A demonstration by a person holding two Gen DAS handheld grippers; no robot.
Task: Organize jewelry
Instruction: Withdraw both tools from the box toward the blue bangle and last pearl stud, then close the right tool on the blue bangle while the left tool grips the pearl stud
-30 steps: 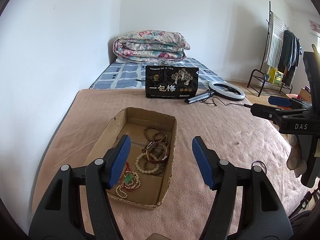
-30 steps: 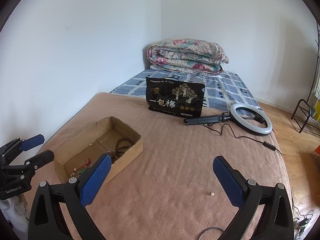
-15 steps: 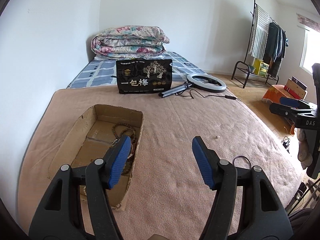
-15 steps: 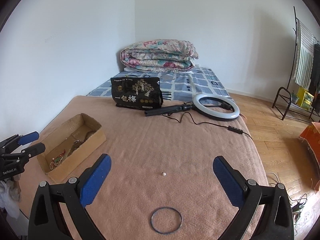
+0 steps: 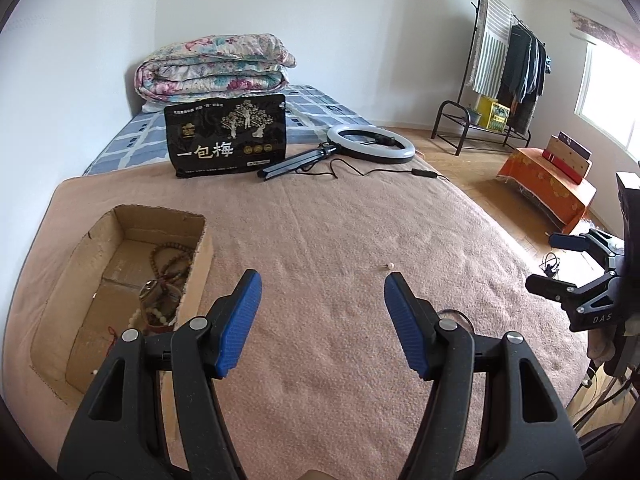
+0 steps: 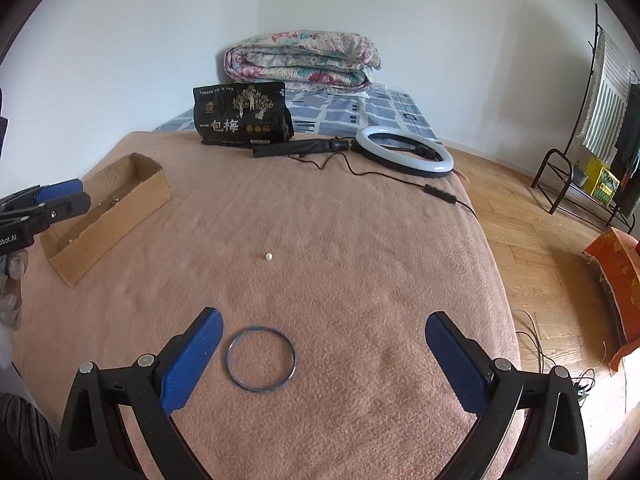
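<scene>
A thin dark bangle [image 6: 261,359] lies on the pink blanket [image 6: 360,248], just right of my right gripper's left fingertip. My right gripper [image 6: 324,344] is open and empty above it. A small white pearl [image 6: 268,256] lies farther ahead; it also shows in the left wrist view [image 5: 391,266]. An open cardboard box [image 5: 120,224] holds several bead bracelets [image 5: 170,264]; it also shows in the right wrist view [image 6: 120,204]. My left gripper [image 5: 322,304] is open and empty, right of the box. The bangle's edge [image 5: 452,313] peeks out behind its right finger.
A black snack bag [image 6: 242,114] stands at the back, with a ring light [image 6: 404,152] and its cable beside it. A folded quilt [image 6: 300,60] lies by the wall. The bed's right edge drops to a wooden floor [image 6: 540,240]. A clothes rack [image 5: 504,64] stands far right.
Both grippers have swung to the right. The box has slid left in both views. The bangle and the pearl now lie closer to my right gripper.
</scene>
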